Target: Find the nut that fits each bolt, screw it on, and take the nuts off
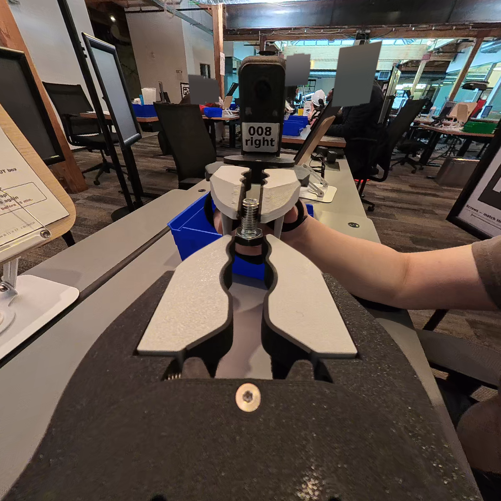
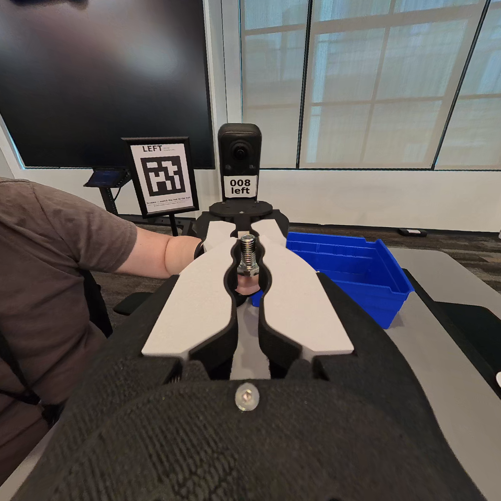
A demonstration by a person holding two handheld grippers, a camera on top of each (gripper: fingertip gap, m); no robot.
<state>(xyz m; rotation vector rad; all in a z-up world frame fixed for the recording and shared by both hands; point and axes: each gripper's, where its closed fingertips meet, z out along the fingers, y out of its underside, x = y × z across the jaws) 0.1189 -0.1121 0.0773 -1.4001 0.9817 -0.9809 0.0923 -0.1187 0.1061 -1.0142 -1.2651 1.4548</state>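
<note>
Up in the air over the gray table (image 1: pixel 108 257), between my two claws, stands one shiny bolt (image 1: pixel 249 219). It stands straight up, with its six-sided end (image 1: pixel 248 233) at the bottom and its ridged part (image 1: pixel 249 214) on top.

My left claw (image 1: pixel 248 240) is almost pressed together. Its two tips sit on each side of the six-sided end, and I think they are pinching it. My right claw (image 2: pixel 247 240) comes from the other way, so the two claws point at each other. It is almost pressed together too, and the ridged part sits in the wavy gap near its tips. It looks pinched there as well.

I think I hold the bolt from both sides so it cannot spin or tip. One claw can keep it still while the other turns. Holding it up high lets both cameras see it well.

I cannot tell if the six-sided piece is the bolt's own head or a nut that is screwed all the way down. I see no loose nut near my claws.

The blue bin (image 2: pixel 352 271) sits on the table just behind and below the bolt. I cannot see anything inside it from here. I think it stays close so a nut or the bolt has a short trip.
</note>
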